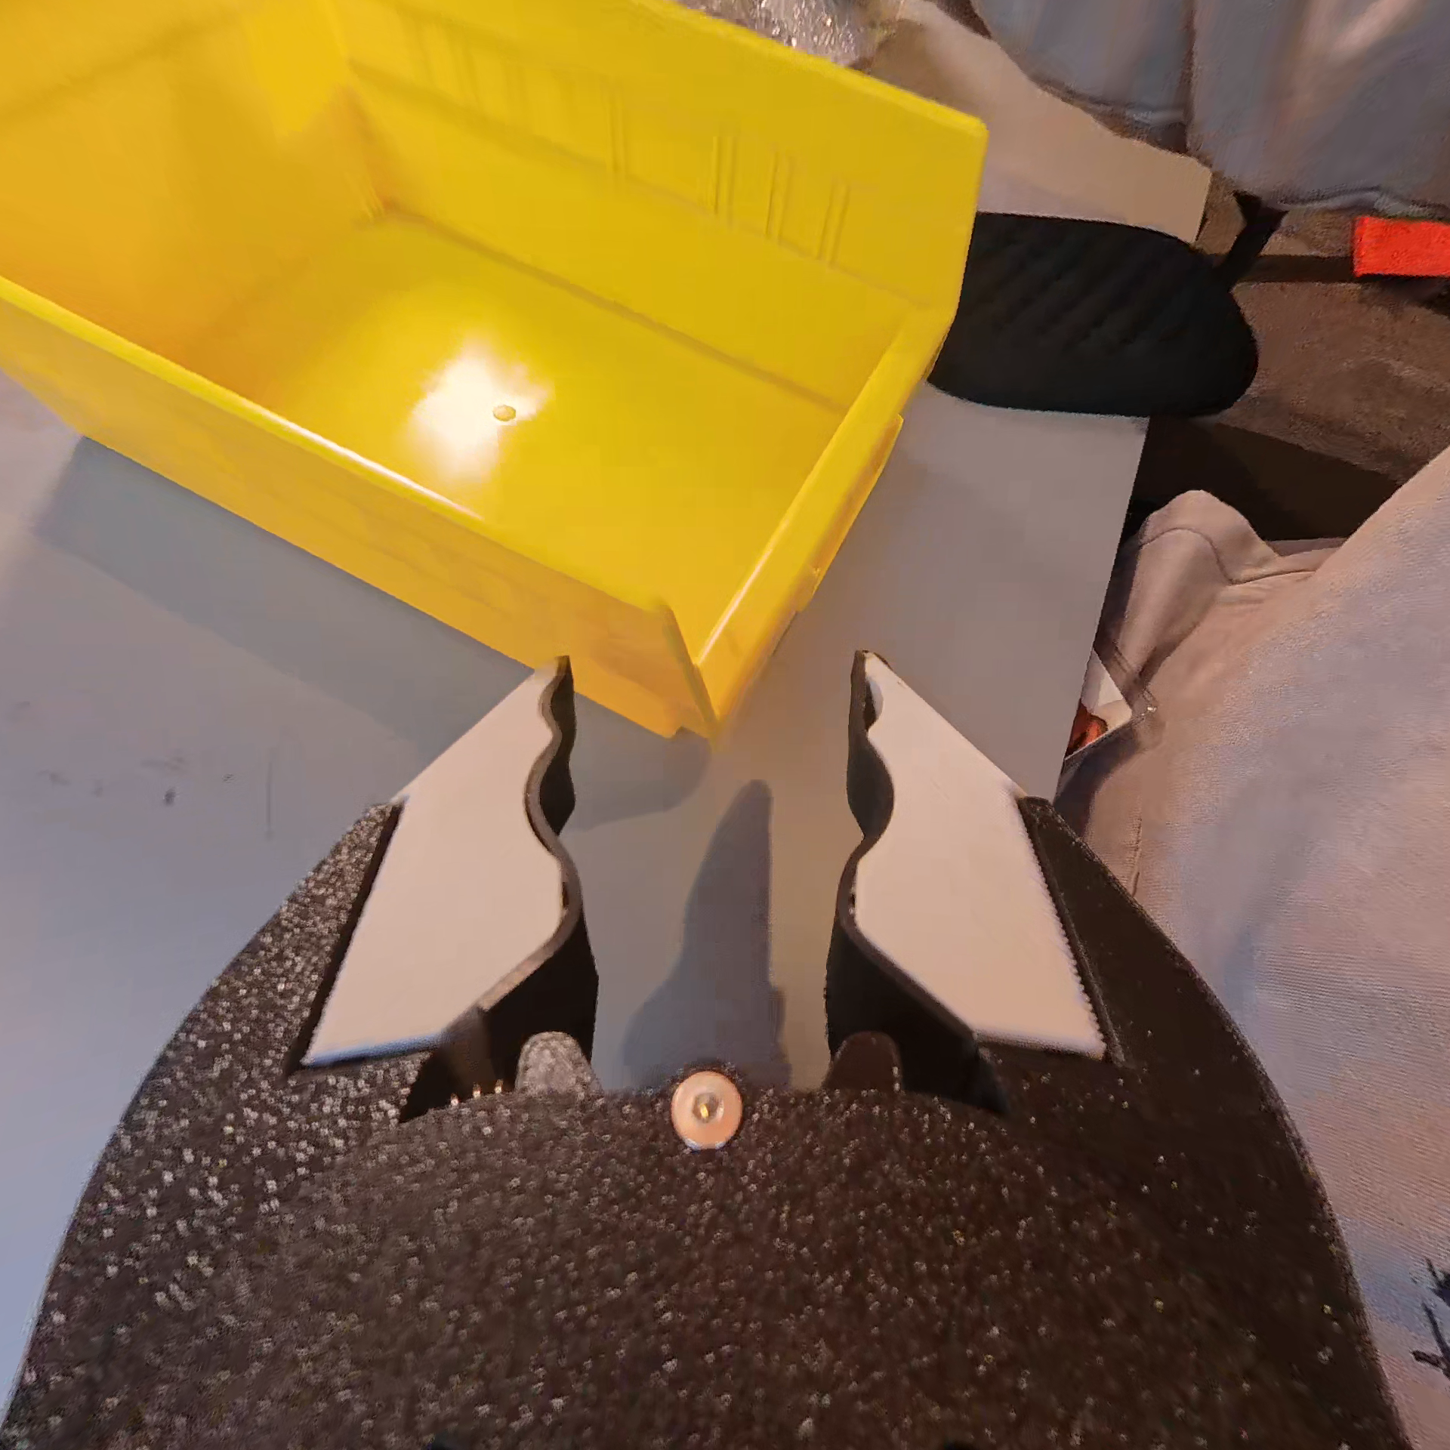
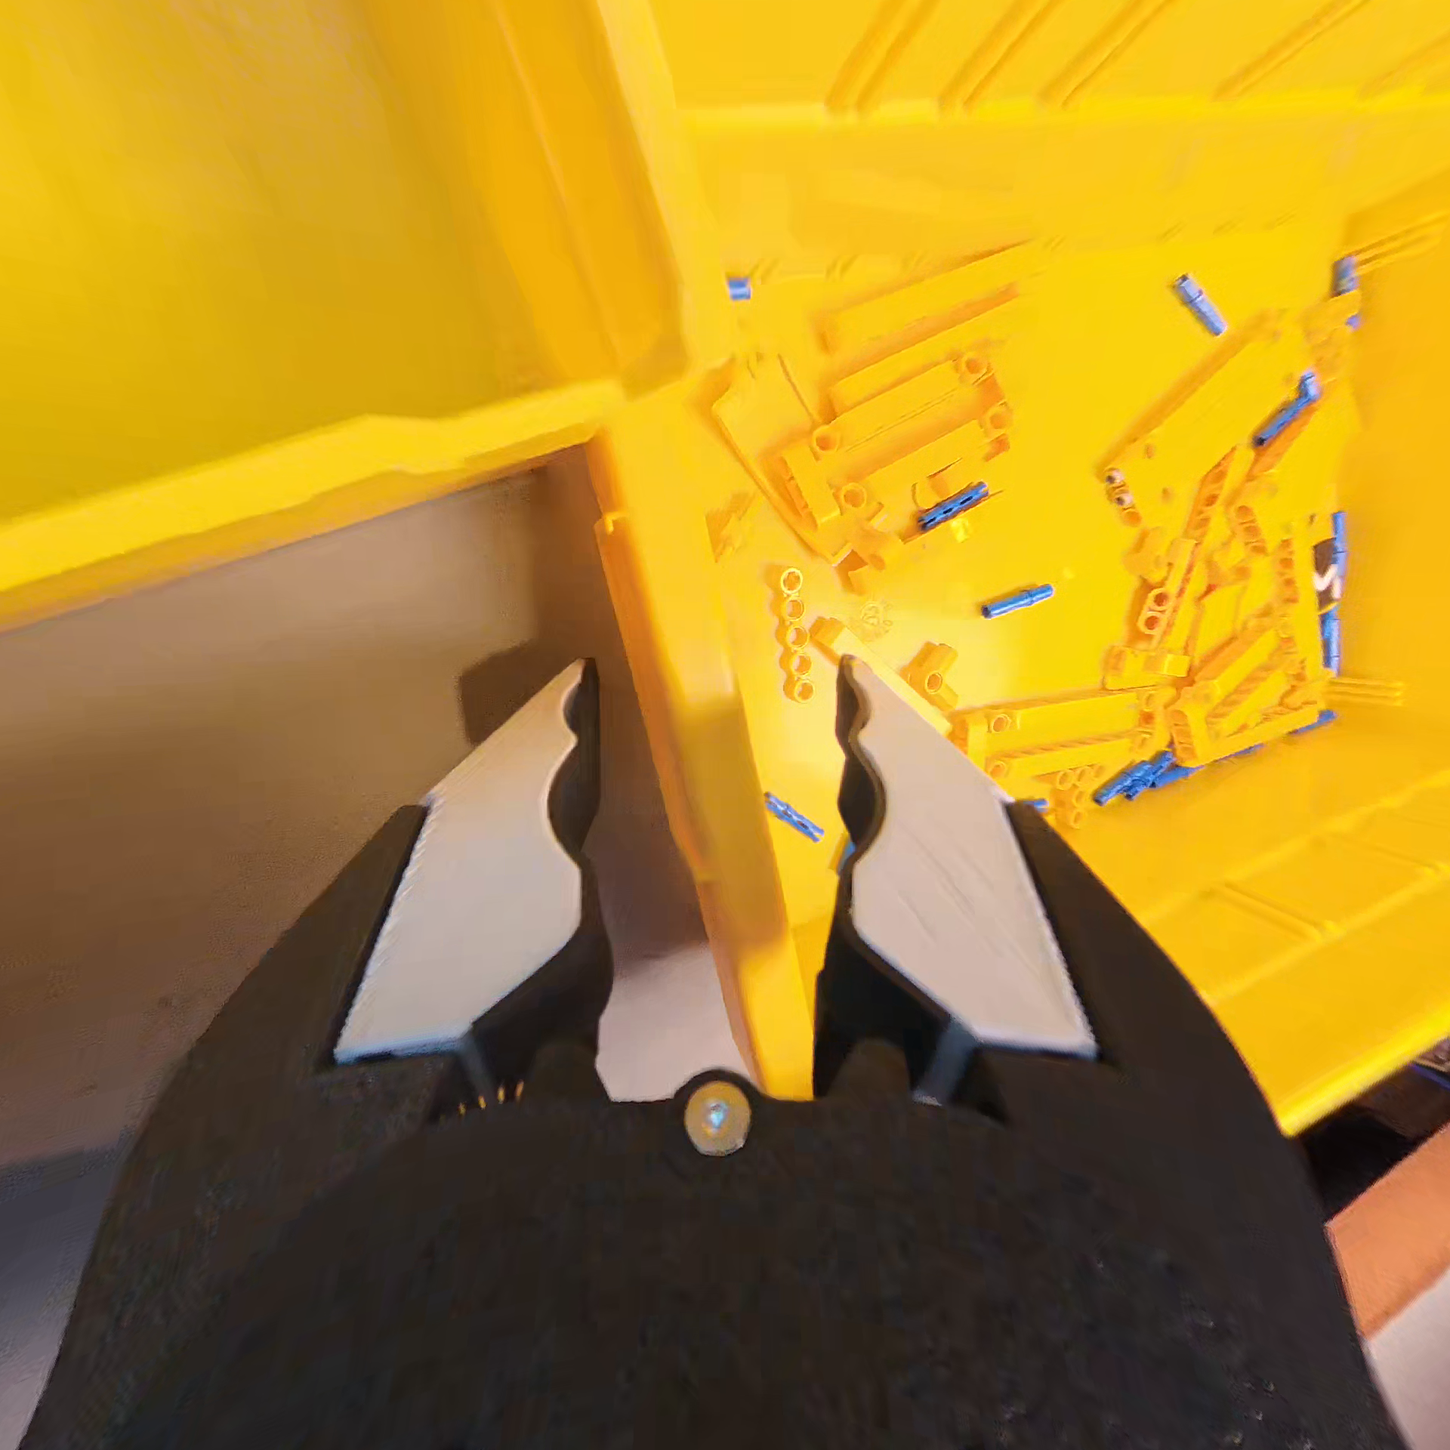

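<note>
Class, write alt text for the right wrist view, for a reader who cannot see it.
The open right gripper straddles the side wall of a yellow bin, one finger outside over the grey table, the other inside. The bin holds loose yellow building pieces and small blue pins. A second yellow bin sits to the upper left.

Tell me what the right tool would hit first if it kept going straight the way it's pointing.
Most likely the side wall of the yellow bin: the right tool is open and straddles that wall, one finger outside, one inside above the yellow and blue building pieces. Depth is unclear, so how far off the wall lies is uncertain.
</note>
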Tool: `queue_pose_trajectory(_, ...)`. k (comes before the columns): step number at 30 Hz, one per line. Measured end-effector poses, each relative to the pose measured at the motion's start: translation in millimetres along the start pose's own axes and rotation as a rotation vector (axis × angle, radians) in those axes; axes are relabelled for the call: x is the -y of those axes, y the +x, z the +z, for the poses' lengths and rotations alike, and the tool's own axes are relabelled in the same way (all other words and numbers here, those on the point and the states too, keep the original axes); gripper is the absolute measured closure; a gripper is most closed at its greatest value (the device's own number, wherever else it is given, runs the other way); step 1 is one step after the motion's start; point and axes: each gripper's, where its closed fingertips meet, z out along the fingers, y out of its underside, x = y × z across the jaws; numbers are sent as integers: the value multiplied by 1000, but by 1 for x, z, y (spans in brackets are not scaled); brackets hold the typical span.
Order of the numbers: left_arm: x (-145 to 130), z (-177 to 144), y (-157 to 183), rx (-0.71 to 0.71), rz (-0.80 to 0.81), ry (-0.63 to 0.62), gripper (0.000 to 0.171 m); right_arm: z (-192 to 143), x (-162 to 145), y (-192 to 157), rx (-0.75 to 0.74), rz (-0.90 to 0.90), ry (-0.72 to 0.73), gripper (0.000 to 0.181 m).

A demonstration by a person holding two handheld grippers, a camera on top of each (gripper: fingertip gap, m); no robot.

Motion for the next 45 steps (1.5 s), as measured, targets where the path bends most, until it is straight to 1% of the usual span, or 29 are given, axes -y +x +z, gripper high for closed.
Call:
queue_pose_trajectory(1,-5,3,-1,13,0,-14,103,7,-5,0,26,-2,-31,130)
queue_pose_trajectory(2,-9,5,-2,26,3,-27,104,12,-7,-4,67,-5,-46,143)
queue_pose_trajectory(3,-11,7,-4,37,9,-36,106,12,-5,-9,107,3,-25,153)
queue_pose_trajectory(6,-14,12,-9,54,18,-46,114,10,-5,-10,81,-42,-37,157)
queue_pose_trajectory(9,-7,13,-13,47,3,-19,126,1,-3,-13,54,-32,-46,158)
queue_pose_trajectory(13,-6,13,-16,37,-19,-2,131,-23,-4,-8,23,-16,-30,158)
queue_pose_trajectory(16,-5,13,-19,42,-30,7,136,-36,-15,-4,6,-5,-38,157)
queue_pose_trajectory(21,-2,15,-23,98,18,-5,138,-53,-36,4,-43,17,-64,156)
queue_pose_trajectory(27,16,9,-35,214,104,12,137,-47,-70,24,-110,65,-136,155)
queue_pose_trajectory(28,20,6,-37,244,125,17,134,-45,-76,28,-122,70,-153,156)
queue_pose_trajectory(31,30,-1,-39,333,242,11,133,-33,-96,40,-154,111,-208,155)
queue_pose_trajectory(34,28,0,-36,352,312,-50,127,-22,-120,56,-219,155,-278,153)
queue_pose_trajectory(36,27,2,-32,350,339,-61,124,-21,-130,68,-271,188,-283,149)
queue_pose_trajectory(38,25,2,-30,337,328,-62,124,-33,-114,74,-296,246,-163,138)
queue_pose_trajectory(40,22,4,-32,316,274,-56,124,-57,-82,71,-288,308,18,125)
queue_pose_trajectory(42,19,8,-34,275,194,-39,125,-83,-45,56,-231,325,197,122)
queue_pose_trajectory(43,18,11,-33,242,145,-26,135,-96,-27,46,-204,318,276,122)
queue_pose_trajectory(45,18,10,-40,260,76,-9,144,-118,3,20,-158,291,397,121)
